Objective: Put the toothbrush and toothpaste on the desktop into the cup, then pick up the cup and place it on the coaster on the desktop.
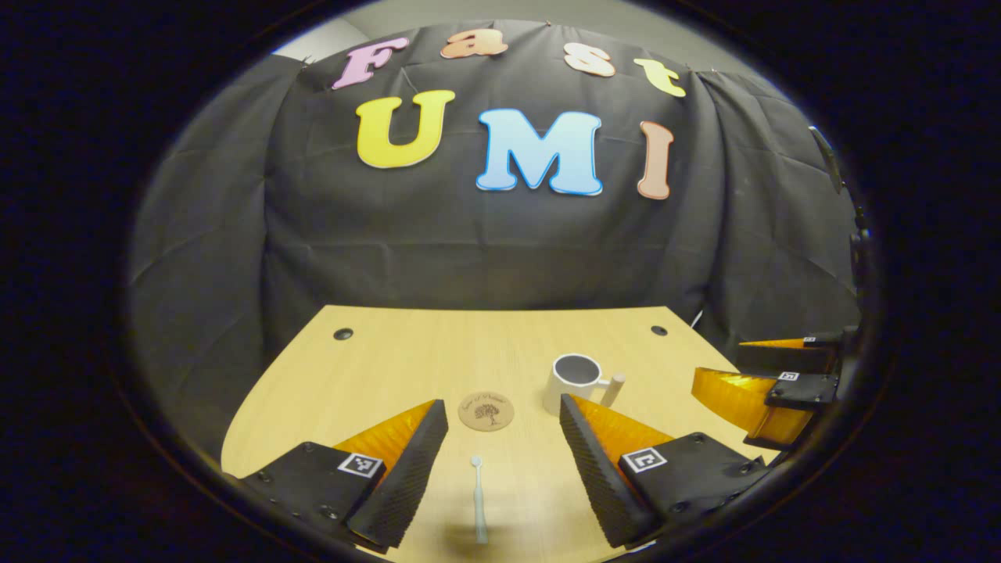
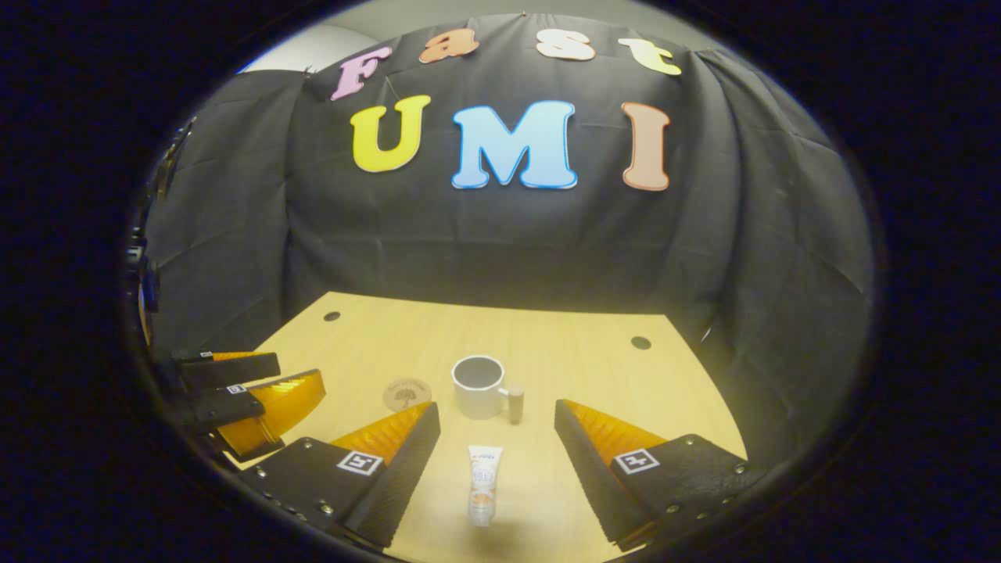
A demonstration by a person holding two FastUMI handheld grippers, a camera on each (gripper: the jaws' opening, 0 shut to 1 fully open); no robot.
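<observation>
Worktop point(image 1: 375, 352) bare wood, all items loose | left tool point(image 1: 500, 438) wide open, empty, straddling toothbrush point(image 1: 478, 500) | right tool point(image 2: 496, 438) wide open, empty, over toothpaste point(image 2: 483, 485) | cup point(image 2: 478, 387) upright beside coaster point(image 2: 407, 394) | risk: thin brush slipping free, cup tipping on insertion.

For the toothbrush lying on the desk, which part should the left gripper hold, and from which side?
Probably the handle of the toothbrush, from above. It lies flat on the desk, lengthwise between the open fingers of the left gripper, so they could close across its thin sides.
</observation>
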